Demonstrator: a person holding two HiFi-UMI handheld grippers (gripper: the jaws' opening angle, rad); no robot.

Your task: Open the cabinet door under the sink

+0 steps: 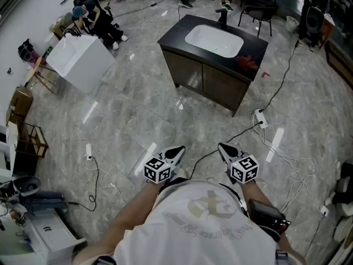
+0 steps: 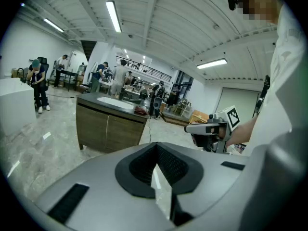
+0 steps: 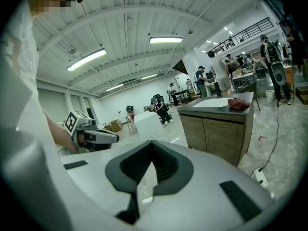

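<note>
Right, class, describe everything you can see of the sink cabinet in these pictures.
The cabinet is a low, free-standing unit with a brown, wood-look front and two doors side by side, both shut. Its dark top holds a white oval basin with a black tap behind it. A red cloth lies on one front corner. It stands upright on short legs on the grey, glossy floor, and nothing else touches it.

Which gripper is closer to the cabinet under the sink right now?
Right, slightly. The right gripper stands well short of the cabinet, opposite its right-hand end; the left gripper is alongside, farther off, opposite its left end. Neither touches it.
</note>
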